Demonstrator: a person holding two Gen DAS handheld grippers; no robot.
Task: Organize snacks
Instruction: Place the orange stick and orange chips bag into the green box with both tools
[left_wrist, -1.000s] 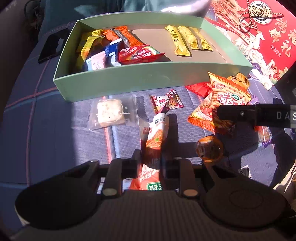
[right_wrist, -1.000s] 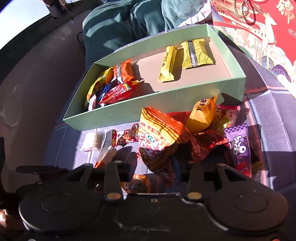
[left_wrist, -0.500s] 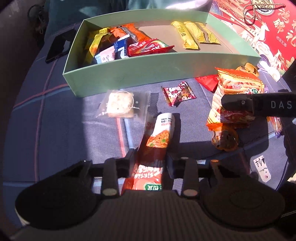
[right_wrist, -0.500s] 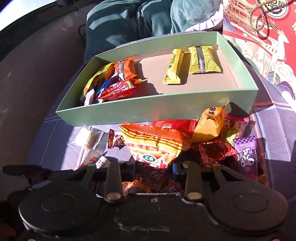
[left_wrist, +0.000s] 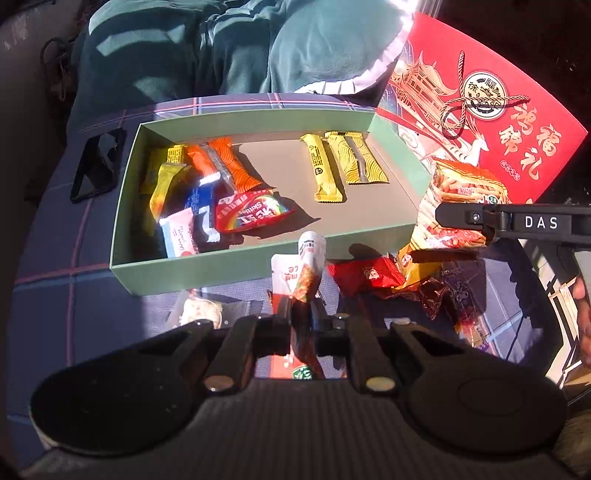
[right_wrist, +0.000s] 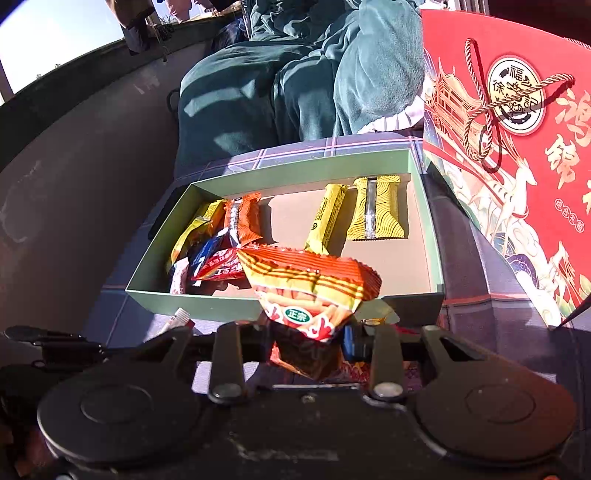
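Both grippers carried a snack toward the green box (left_wrist: 192, 271).

At lower centre of the left view, the left gripper (left_wrist: 303, 325) had just closed its fingers tight on a white-and-orange stick pack (left_wrist: 301, 269); at lower centre of the right view, the right gripper (right_wrist: 308, 338) stayed clamped on the striped chip bag (right_wrist: 314, 288). Best cleared the near wall first, then released over the bare floor mid-box (not the left-hand heap).

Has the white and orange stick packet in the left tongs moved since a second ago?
Yes. The stick packet was lying flat on the cloth; it is now lifted, its tip overlapping the green box's front wall.
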